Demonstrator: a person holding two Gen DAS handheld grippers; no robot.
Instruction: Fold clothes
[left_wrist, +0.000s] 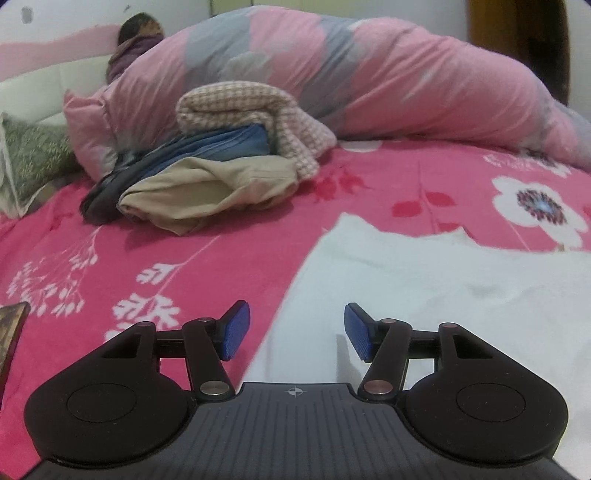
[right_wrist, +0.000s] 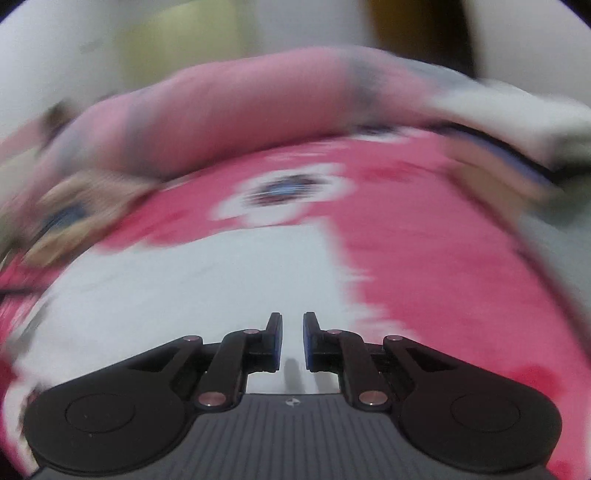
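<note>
- Cloth is lying flat across the near part of the bed: a white garment is spreading over the pink floral bedsheet, its left edge running diagonally up from just in front of the left gripper.
- Left fingers are standing wide apart with nothing between the blue pads — they are hovering right at that left edge, one pad over the sheet and the other over the white fabric.
- Right gripper is sitting over the same white garment with its fingers drawn narrow, a slim gap showing between them; no cloth is visibly pinched there, though the right wrist view is badly smeared.
- Whether this garment is being laid out for folding or is already part-folded, the views are not settling; its far edge looks wavy rather than crisp.
- A good grip here, in my judgement, is calling for thin bites at an edge or corner — taking one layer only, both grippers level so the fabric is not skewing.
- A clothes pile — checked, blue and beige pieces — is resting well apart near the rolled pink quilt, so it is not crowding the working area.
</note>
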